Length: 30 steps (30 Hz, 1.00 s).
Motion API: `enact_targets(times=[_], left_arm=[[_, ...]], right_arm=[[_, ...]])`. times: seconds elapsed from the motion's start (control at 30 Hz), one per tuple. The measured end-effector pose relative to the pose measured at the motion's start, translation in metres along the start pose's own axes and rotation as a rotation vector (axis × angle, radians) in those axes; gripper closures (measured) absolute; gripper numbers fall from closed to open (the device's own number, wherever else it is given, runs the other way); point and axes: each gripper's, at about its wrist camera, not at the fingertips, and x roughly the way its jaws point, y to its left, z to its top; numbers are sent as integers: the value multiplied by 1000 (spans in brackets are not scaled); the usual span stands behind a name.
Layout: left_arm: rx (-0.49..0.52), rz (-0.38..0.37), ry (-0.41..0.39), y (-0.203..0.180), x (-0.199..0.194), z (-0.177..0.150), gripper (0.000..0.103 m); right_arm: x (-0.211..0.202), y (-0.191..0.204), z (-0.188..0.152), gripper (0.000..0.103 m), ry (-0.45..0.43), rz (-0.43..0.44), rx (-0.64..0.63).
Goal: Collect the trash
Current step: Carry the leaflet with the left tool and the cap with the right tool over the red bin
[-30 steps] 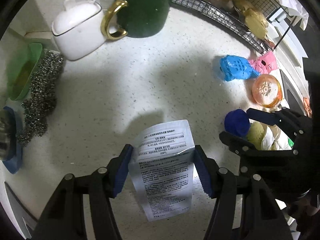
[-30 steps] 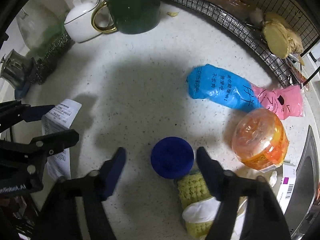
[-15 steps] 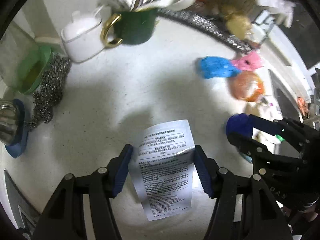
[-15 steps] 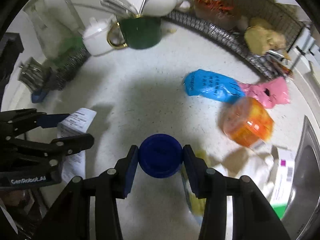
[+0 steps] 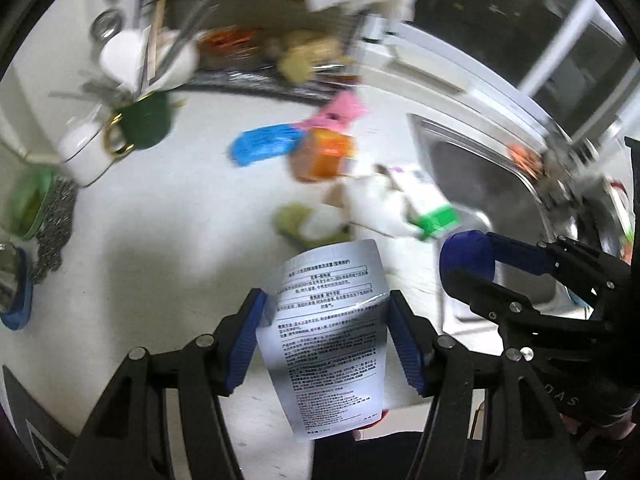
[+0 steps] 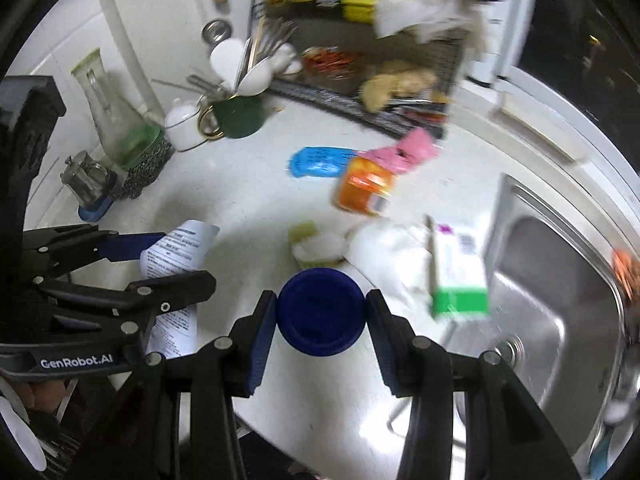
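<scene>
My left gripper (image 5: pixel 326 332) is shut on a white printed leaflet (image 5: pixel 332 320), which hangs between the blue pads, lifted off the counter. My right gripper (image 6: pixel 320 320) is shut on a round dark-blue cap (image 6: pixel 320 312), also held in the air. In the right wrist view the left gripper (image 6: pixel 176 256) sits at the left with the leaflet (image 6: pixel 180 248). In the left wrist view the right gripper (image 5: pixel 468 268) shows at the right with the cap (image 5: pixel 464 256). Both grippers point down over the white counter (image 6: pixel 240 200), near its front edge.
On the counter lie a blue packet (image 6: pixel 316 162), a pink packet (image 6: pixel 404 152), an orange container (image 6: pixel 364 190), a yellow sponge (image 6: pixel 308 236), white tissue (image 6: pixel 384 252) and a white-green box (image 6: pixel 460 276). A steel sink (image 6: pixel 560 300) is right; a green mug (image 6: pixel 236 120) and wire rack (image 6: pixel 360 100) behind.
My right gripper shut on the blue cap and lifted it from the counter. Both grippers rose and drew back toward the front edge; the sink came into view. The left keeps the leaflet.
</scene>
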Motion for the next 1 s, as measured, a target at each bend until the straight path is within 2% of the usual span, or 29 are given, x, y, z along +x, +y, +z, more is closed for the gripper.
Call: enact_targets(times=[0.2, 0.53, 0.8, 1.0], left_arm=[[107, -20, -16, -70, -11, -28, 44], [212, -50, 7, -166, -17, -113, 44], [259, -53, 69, -211, -8, -169, 44], [328, -35, 167, -229, 8, -206, 44]], right_arm=[[-50, -32, -57, 60, -56, -68, 95], [-110, -60, -167, 60, -76, -124, 215], [-132, -73, -237, 60, -52, -165, 296], [-129, -73, -278, 60, -6, -152, 357]])
